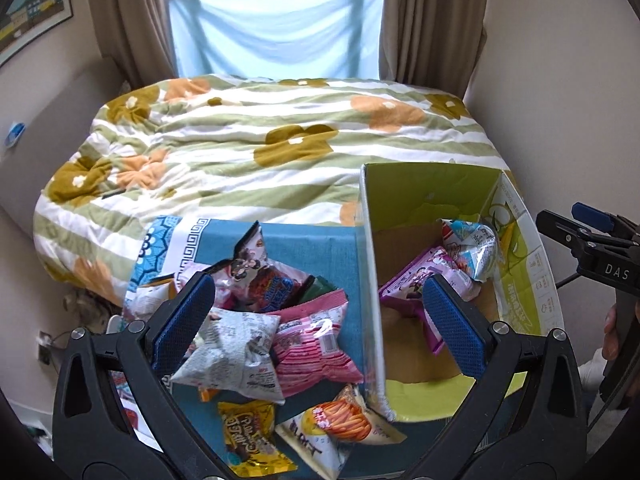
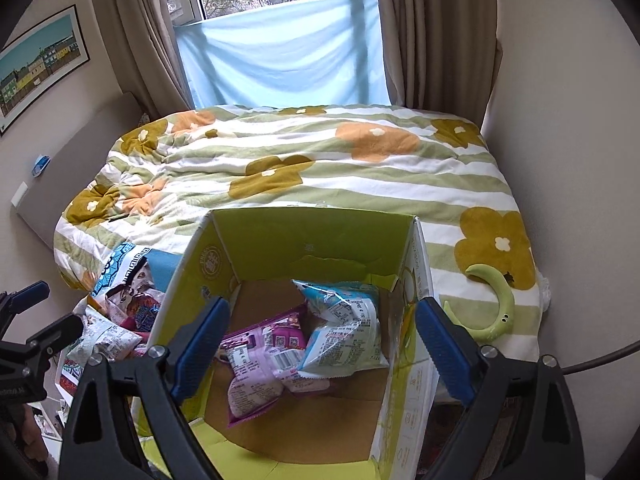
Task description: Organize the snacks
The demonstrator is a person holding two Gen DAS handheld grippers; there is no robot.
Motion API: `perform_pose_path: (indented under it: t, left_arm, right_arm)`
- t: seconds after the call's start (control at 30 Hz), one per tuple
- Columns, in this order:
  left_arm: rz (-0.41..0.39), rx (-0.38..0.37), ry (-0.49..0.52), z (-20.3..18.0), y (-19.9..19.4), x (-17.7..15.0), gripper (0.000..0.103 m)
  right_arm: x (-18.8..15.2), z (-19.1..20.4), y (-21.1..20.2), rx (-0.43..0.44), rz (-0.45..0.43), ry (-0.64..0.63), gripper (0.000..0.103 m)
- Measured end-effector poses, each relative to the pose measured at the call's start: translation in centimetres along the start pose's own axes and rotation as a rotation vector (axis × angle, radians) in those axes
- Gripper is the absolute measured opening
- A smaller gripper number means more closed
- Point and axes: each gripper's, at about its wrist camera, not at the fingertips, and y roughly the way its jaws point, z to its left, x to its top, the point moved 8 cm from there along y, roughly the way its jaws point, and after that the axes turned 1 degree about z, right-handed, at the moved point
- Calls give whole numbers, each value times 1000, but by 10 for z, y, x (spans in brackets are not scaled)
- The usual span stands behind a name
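Observation:
A green cardboard box stands open at the foot of the bed, with a purple snack bag and a light blue snack bag lying inside. My right gripper hovers above the box, open and empty. In the left wrist view, a pile of snack bags lies on a blue cloth left of the box: a white bag, a pink bag, a dark printed bag, a yellow bag, an orange stick-snack bag. My left gripper hangs open above them, holding nothing.
A bed with a green-striped floral duvet fills the space behind. A green curved toy lies on the duvet right of the box. The other gripper and a hand show at the right edge of the left wrist view. Curtains and window behind.

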Motion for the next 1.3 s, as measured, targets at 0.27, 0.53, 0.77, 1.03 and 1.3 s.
perform_pose_path:
  t: [0.27,0.53,0.77,1.03,1.3]
  left_arm:
    - [-20,-21,21,49,-42,-39,103]
    - [3,-22,30,98,-63,-92,103]
    - [99,-60,-28,133,-40,-144,103]
    - [215,-107,-107,132,23,-193,103]
    - [330,-141,-164,115,86,-225,91]
  right_arm:
    - [-42,45,-56,6,-50,57,92]
    - [-99,94,-87,-30,-49,156,92]
    - [-149,132,-89,-34,-16,219,92]
    - [-196,166,-37,82,75,324,92]
    - [-219,185,22,164,147,395,92]
